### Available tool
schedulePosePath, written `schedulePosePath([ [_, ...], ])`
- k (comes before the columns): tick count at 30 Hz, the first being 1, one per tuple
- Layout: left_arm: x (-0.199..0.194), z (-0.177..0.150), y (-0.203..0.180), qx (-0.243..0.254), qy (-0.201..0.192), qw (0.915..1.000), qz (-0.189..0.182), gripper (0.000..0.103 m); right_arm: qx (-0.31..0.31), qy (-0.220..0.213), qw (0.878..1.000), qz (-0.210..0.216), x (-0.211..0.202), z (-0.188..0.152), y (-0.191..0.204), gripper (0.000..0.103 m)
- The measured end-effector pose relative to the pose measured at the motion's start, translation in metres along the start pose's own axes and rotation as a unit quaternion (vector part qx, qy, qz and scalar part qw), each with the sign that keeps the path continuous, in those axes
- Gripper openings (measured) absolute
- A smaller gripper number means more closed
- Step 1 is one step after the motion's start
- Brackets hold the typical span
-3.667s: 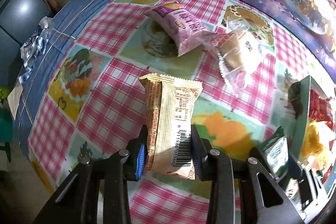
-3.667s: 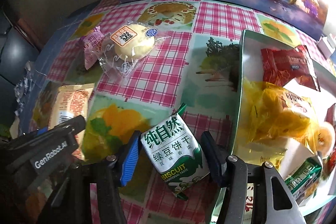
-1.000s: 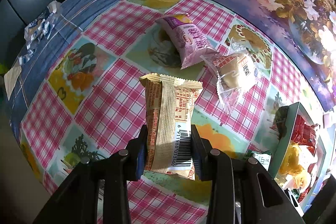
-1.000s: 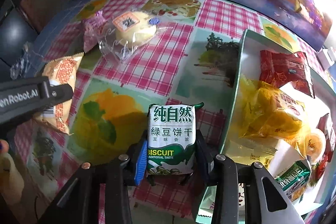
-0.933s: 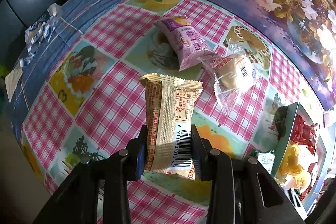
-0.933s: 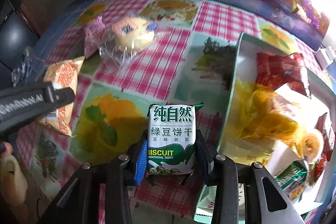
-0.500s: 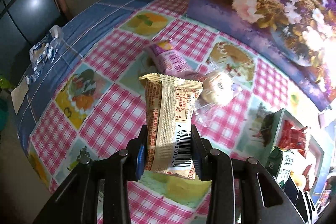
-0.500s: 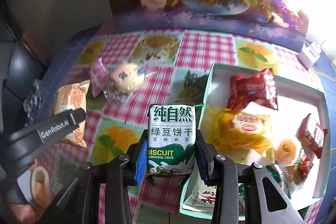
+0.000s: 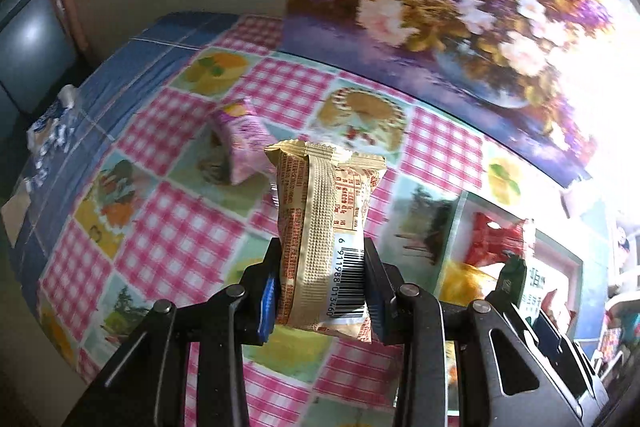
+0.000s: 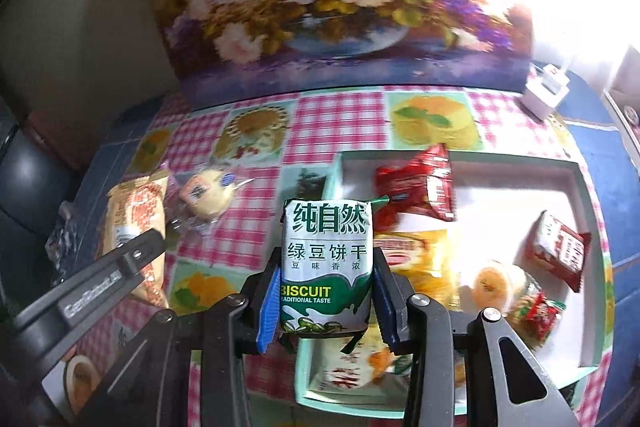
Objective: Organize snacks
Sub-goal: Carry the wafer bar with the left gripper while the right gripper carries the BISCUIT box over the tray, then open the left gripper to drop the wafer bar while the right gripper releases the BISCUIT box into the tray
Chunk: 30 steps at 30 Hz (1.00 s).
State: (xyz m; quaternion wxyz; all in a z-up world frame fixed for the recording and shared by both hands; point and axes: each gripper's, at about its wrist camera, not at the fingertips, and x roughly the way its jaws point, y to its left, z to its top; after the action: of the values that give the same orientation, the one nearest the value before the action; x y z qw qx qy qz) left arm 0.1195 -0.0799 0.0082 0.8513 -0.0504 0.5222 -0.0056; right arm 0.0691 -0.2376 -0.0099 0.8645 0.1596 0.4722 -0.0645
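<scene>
Left wrist view. Left gripper (image 9: 320,291): fingers pinching the lower half of a beige snack packet (image 9: 324,235), held upright with seam and barcode facing the camera, clear above the table (image 9: 176,243). Below, on the checked cloth: a pink packet (image 9: 242,139), lying loose toward the table's far-left corner. Toward the table's right edge: a pale green tray (image 9: 456,227), with a red packet (image 9: 496,239) inside it. The right gripper's green packet shows at the frame's lower right, over the tray.

Right wrist view. Right gripper (image 10: 326,301): fingers pinching a green biscuit packet (image 10: 326,267), upright, printed face to the camera, held in the air at the tray's (image 10: 582,211) left wall. Tray contents: a red packet (image 10: 420,187) at the far-left corner, a second red packet (image 10: 558,251) by the right wall, a yellow packet (image 10: 416,255) partly hidden behind the green one, and small round sweets (image 10: 496,281) near the front. Outside the tray, toward the table's left edge: a clear-wrapped bun (image 10: 206,193), still loose. The left gripper (image 10: 132,255) with its beige packet sits at the frame's left.

Step in hand, as judged: both packets are lifted and in carriage toward the tray; neither is set down yet.

Next move, as judged: bring the green packet over a bare patch of the white tray floor, lower it and spread the fingers; the beige packet follows. The pink packet and the bun remain to collect.
</scene>
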Motion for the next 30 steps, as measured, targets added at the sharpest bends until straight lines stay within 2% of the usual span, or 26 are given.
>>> schedulePosePath([
  [7, 0.002, -0.011, -0.039, 0.033, 0.016, 0.9983, -0.045, 0.038, 0.068, -0.007, 0.997, -0.022, -0.007, 0.003, -0.053, 0.043],
  [16, 0.002, -0.034, -0.106, 0.114, 0.031, 0.9897, -0.082, 0.038, 0.152, -0.011, 0.987, -0.044, -0.014, 0.000, -0.123, 0.043],
  [23, 0.007, -0.061, -0.153, 0.183, 0.035, 0.9780, -0.093, 0.038, 0.196, -0.017, 0.978, -0.069, -0.021, -0.008, -0.166, 0.043],
  [30, 0.017, -0.072, -0.172, 0.213, 0.030, 0.9722, -0.093, 0.038, 0.214, -0.018, 0.974, -0.072, -0.025, -0.008, -0.180, 0.043],
])
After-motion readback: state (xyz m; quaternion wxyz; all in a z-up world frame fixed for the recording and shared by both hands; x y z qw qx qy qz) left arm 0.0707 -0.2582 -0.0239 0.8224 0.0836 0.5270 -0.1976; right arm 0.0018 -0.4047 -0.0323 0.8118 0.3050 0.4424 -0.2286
